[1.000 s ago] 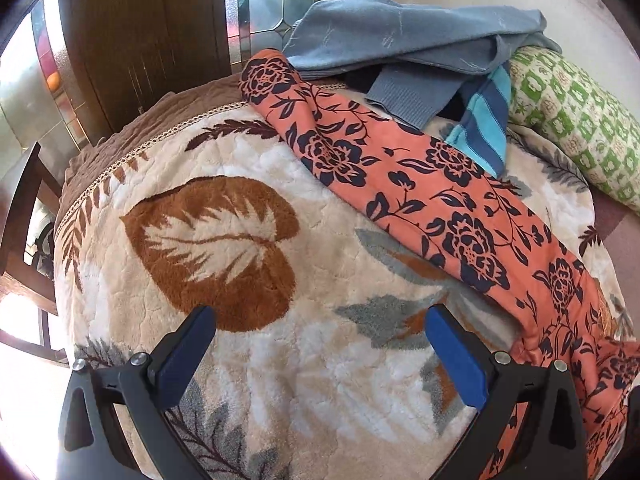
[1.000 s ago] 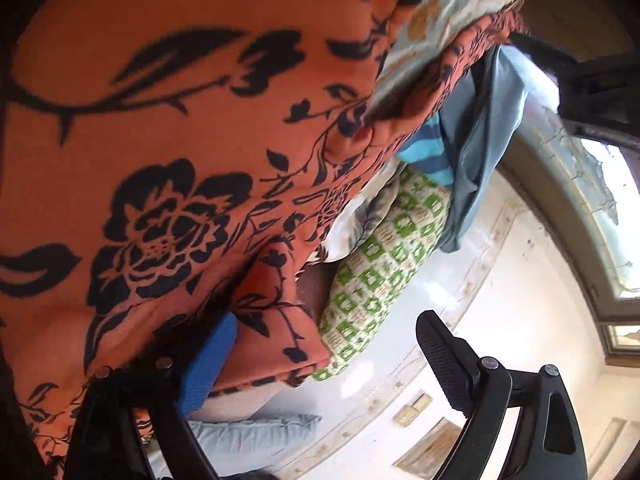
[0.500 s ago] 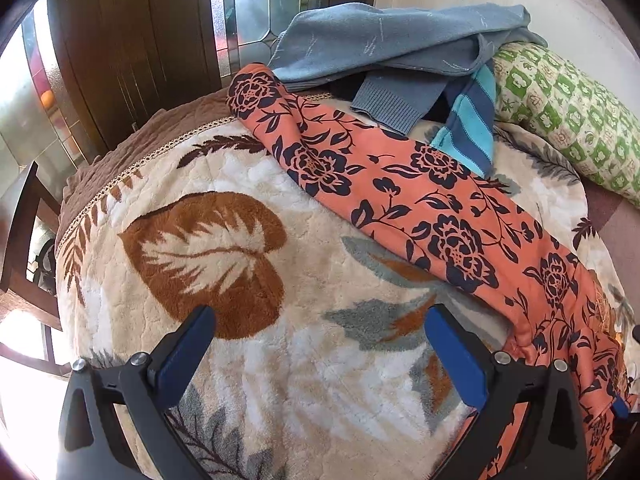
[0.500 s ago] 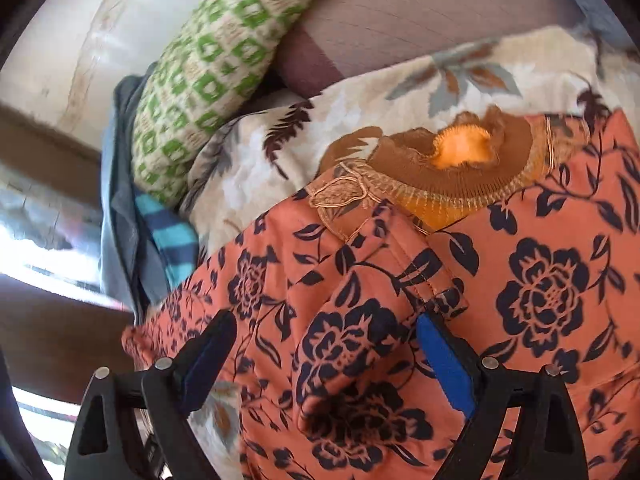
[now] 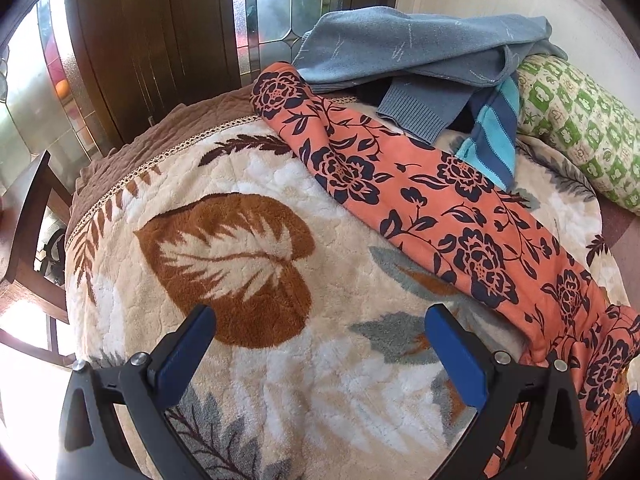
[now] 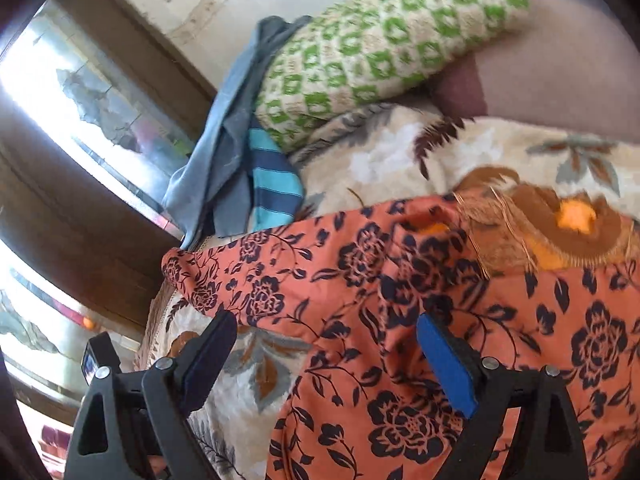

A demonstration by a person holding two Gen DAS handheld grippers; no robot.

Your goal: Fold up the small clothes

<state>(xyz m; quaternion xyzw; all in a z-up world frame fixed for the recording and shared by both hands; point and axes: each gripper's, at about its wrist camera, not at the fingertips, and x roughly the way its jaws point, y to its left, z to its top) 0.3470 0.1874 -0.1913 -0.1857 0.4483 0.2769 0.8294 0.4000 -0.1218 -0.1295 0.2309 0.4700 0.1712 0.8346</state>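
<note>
An orange garment with dark navy flowers lies spread on a cream leaf-patterned blanket, one long sleeve stretched diagonally to the far edge. In the right wrist view the garment shows its brown and gold embroidered neckline. My left gripper is open and empty, hovering over the bare blanket to the left of the sleeve. My right gripper is open and empty, just above the garment's body near the sleeve.
A grey-blue sweater and a teal and navy striped garment are piled at the far side. A green-patterned pillow lies at the right. A wooden door with glass panes stands behind; a dark wooden chair is at the left.
The right gripper, tilted steeply with one finger under a fold a second ago, has swung level above the flat garment. The left gripper has pulled back slightly.
</note>
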